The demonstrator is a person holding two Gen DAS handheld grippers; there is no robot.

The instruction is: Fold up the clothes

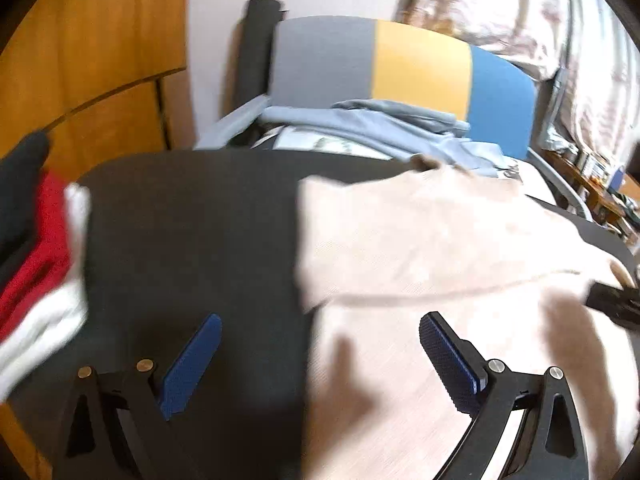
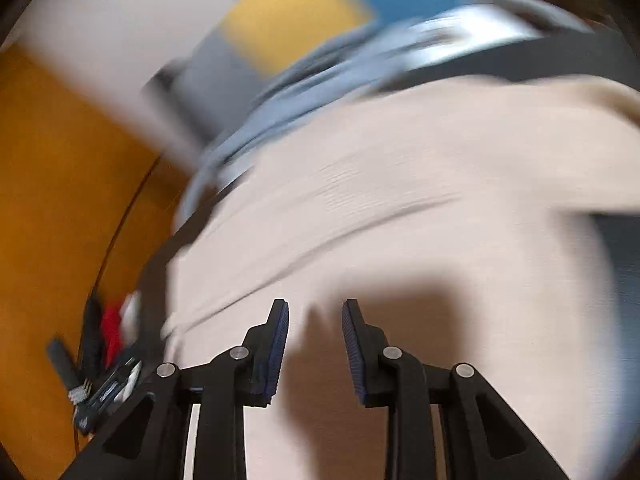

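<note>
**Both grippers empty over the beige garment**

Nearest to us, the left gripper [image 1: 320, 356] has its blue-padded fingers [image 1: 192, 364] spread wide with nothing between them; one finger sits over the dark counter [image 1: 192, 220], the other over the beige garment [image 1: 420, 240]. We see the right gripper [image 2: 315, 352] with a narrow gap between its fingers, nothing gripped, above the same garment [image 2: 400, 200]; that view is heavily motion-blurred.

The garment lies spread on the counter's right part, with a fold line running across it. At the counter's left edge we note a stack of black, red and white clothes [image 1: 36, 264]. A dark object [image 1: 612, 304] enters at the right edge of the left view; we cannot tell what it is.

Farther back, light-blue clothes [image 1: 380, 124] are heaped on a chair whose backrest [image 1: 400, 64] is grey, yellow and blue. Behind stand a wooden cabinet [image 1: 92, 60] and a patterned curtain [image 1: 520, 12].
</note>
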